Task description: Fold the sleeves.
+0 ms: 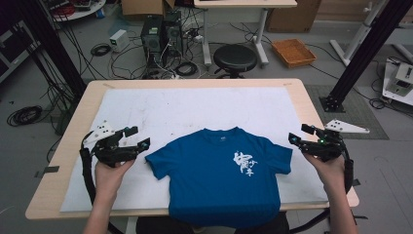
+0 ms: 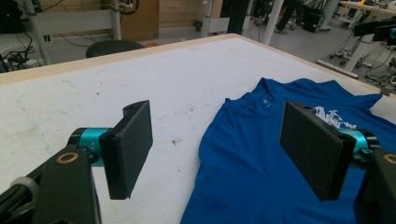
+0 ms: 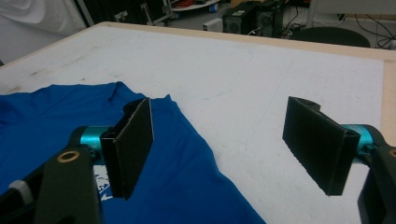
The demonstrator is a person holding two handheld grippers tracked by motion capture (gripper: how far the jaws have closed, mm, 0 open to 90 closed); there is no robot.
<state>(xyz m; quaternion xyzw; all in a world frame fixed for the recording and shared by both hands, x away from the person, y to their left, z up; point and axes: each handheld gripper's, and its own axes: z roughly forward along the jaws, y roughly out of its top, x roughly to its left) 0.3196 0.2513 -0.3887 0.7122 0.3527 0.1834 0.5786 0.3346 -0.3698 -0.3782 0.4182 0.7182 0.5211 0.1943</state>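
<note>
Blue cotton T-shirt (image 1: pixel 221 178) with white chest print; white table mat (image 1: pixel 195 107); my black foam pads (image 2: pixel 130 144) on teal mounts.

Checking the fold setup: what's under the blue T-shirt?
The blue T-shirt lies flat on the white mat, hem hanging over the near edge. Anything beneath the fabric is covered.

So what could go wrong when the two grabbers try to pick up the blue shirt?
The blue T-shirt hangs over the near edge of the table, so a one-sided tug might slide it off. The left gripper and right gripper are both open beside the sleeves; uneven pinches could bunch the cloth or catch only one layer.
</note>
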